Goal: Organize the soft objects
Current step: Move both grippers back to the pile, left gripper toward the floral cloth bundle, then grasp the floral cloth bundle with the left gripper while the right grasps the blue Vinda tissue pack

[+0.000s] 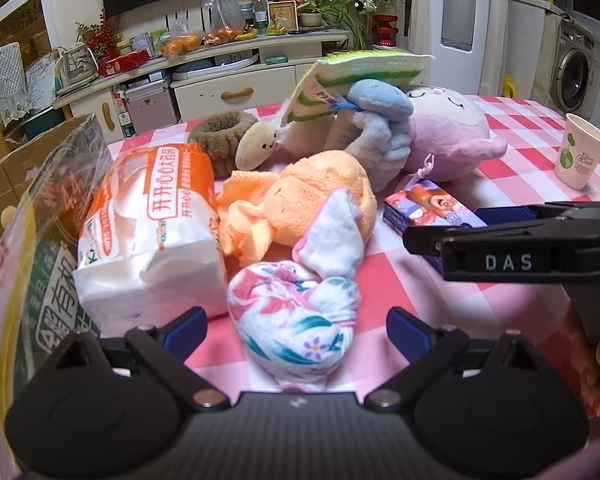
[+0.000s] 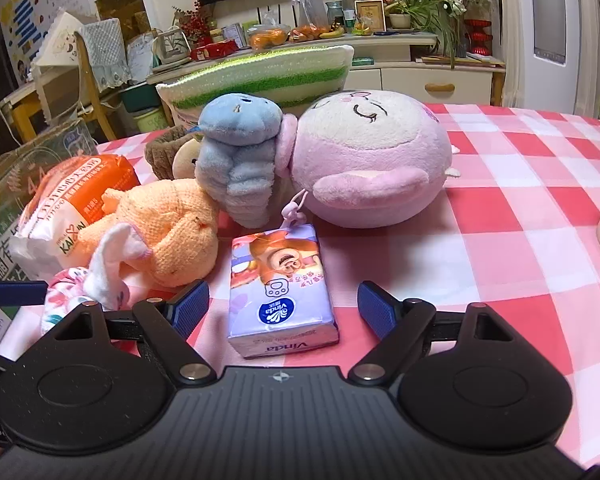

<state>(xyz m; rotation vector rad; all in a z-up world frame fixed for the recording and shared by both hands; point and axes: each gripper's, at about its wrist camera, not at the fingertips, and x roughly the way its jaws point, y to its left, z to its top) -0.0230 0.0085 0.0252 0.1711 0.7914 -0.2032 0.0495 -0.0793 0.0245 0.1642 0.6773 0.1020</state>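
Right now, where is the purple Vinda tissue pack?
In the right wrist view the Vinda tissue pack lies on the checked tablecloth between the open right gripper fingers, just below the pink plush.

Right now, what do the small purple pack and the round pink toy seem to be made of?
Purple pack: glossy printed plastic film, seemingly around paper tissues; its corners look soft. Pink toy: short matte plush fabric with a stitched face, probably stuffed.
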